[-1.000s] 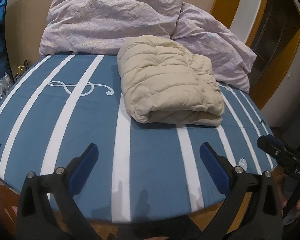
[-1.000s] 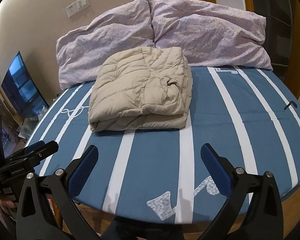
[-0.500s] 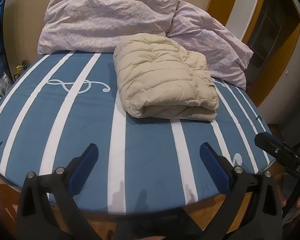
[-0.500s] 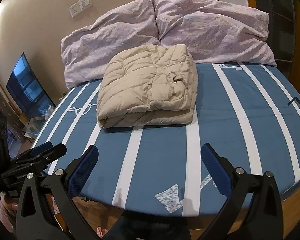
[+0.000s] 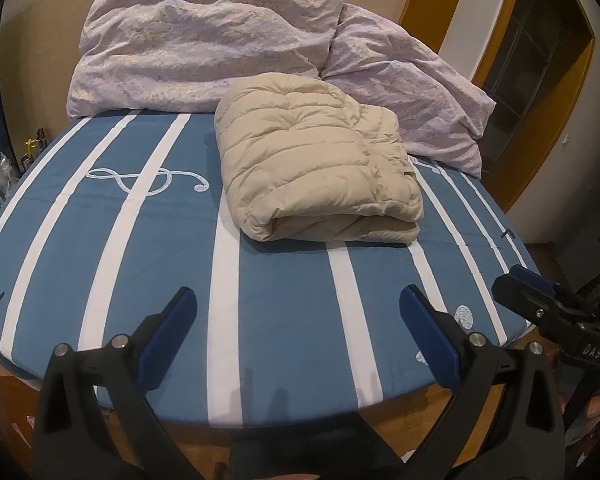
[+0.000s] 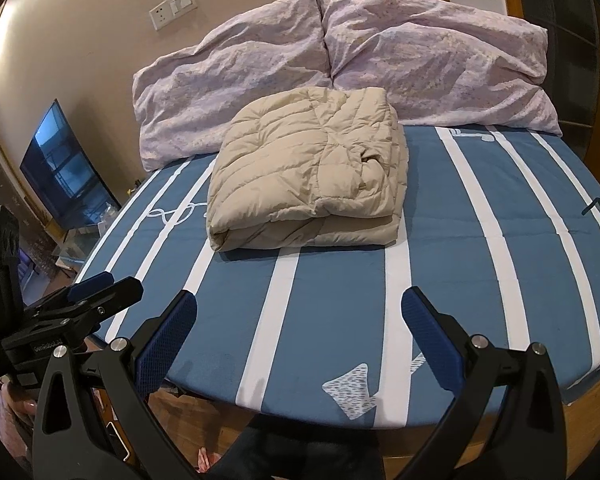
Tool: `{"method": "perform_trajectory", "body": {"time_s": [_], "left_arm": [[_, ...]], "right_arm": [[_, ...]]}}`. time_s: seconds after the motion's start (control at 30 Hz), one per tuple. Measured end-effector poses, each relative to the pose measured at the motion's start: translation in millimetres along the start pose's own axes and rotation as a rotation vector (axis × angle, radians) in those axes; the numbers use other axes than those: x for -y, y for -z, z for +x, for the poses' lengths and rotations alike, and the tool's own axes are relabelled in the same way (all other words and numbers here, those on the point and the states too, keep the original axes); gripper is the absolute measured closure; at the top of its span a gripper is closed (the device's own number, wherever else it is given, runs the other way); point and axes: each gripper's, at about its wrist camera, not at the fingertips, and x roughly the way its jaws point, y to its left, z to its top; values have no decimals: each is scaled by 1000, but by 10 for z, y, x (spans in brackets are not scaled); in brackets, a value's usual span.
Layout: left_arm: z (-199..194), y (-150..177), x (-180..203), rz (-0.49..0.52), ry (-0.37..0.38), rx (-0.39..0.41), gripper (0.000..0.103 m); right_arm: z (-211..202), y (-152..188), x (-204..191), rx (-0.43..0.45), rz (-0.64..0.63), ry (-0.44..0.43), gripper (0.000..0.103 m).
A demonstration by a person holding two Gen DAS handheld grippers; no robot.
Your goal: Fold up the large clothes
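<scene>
A beige quilted down coat [image 5: 320, 164] [image 6: 312, 172] lies folded into a thick rectangle on the blue bed [image 5: 284, 280] [image 6: 460, 264], just in front of the pillows. My left gripper [image 5: 298, 320] hangs open over the bed's front edge, well short of the coat, with nothing between its blue pads. My right gripper [image 6: 300, 320] is open too, also back at the front edge and empty. Each gripper shows in the other's view: the right one [image 5: 540, 304] at the right, the left one [image 6: 88, 296] at the left.
Two lilac pillows [image 5: 204, 48] [image 6: 432, 60] lean on the wall behind the coat. The blue cover has white stripes and a treble clef [image 5: 148, 178]. A dark screen [image 6: 64, 164] stands left of the bed. The wooden bed frame [image 6: 580, 408] edges the front.
Both grippers have drawn back from the bed, so the folded coat looks smaller and farther off and more wooden frame shows. The coat has not moved. Both stay open.
</scene>
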Motion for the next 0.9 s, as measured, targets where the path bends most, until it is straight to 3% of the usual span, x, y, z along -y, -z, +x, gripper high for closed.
{"method": "perform_trajectory", "body": {"time_s": [0.9], "left_arm": [[32,-6,17,1,3,-3,2]], "right_arm": [[16,-7,9,-4,1,-4,1]]}}
